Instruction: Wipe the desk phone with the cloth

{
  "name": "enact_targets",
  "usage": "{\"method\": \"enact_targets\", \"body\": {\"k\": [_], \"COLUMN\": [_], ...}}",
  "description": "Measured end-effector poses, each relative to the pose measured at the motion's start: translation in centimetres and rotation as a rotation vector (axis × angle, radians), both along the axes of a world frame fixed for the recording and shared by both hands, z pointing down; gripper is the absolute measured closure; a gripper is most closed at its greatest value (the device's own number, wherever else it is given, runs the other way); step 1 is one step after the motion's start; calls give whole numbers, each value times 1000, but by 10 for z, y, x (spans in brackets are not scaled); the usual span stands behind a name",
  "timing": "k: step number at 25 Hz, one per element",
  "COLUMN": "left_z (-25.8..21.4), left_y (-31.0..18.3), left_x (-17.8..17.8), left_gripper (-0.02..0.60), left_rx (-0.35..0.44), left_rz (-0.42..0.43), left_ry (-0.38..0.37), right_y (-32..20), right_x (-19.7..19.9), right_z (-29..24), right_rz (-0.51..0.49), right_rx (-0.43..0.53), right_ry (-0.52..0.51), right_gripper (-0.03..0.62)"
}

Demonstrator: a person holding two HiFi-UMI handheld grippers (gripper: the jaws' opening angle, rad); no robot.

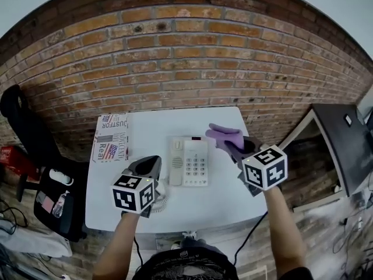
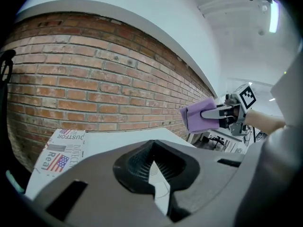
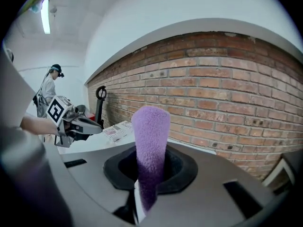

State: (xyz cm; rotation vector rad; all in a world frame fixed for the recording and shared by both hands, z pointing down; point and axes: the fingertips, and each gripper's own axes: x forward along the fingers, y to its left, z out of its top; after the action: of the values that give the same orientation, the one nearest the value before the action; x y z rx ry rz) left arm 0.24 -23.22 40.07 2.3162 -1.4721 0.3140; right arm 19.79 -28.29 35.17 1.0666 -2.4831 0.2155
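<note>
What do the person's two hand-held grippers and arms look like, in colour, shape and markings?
The left hand-held gripper and the right hand-held gripper look alike. Each has a smooth grey body that narrows toward dark jaws, and carries a white cube printed with black square markers. Both forearms are bare; no sleeve shows.

A red brick wall [image 1: 186, 57] runs behind the white counter [image 1: 175, 206]. A printed paper [image 1: 111, 137] with a flag picture lies flat at the counter's left end. On the floor to the left stands a black chair [image 1: 23, 121], with a black bag [image 1: 55, 206] near it. To the right is a dark slanted board [image 1: 341, 144]. Far off, a person [image 3: 49, 86] stands under a long ceiling light [image 3: 46, 15].
</note>
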Motion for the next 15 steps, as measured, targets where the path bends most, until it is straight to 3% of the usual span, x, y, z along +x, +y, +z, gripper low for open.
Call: {"method": "enact_targets", "body": {"k": [10, 15], "left_z": [-7, -5], "left_y": [48, 66], "left_x": [-15, -23], "left_gripper": [575, 575], "left_rx": [29, 32], "left_rz": [10, 1], "left_ry": [-44, -46], "right_y": [72, 91], "right_x": [-2, -3], "right_z": [2, 5], "right_rz": [115, 151], "right_rx": [49, 65], "right_ry": [-115, -123], "right_gripper": [549, 551]}}
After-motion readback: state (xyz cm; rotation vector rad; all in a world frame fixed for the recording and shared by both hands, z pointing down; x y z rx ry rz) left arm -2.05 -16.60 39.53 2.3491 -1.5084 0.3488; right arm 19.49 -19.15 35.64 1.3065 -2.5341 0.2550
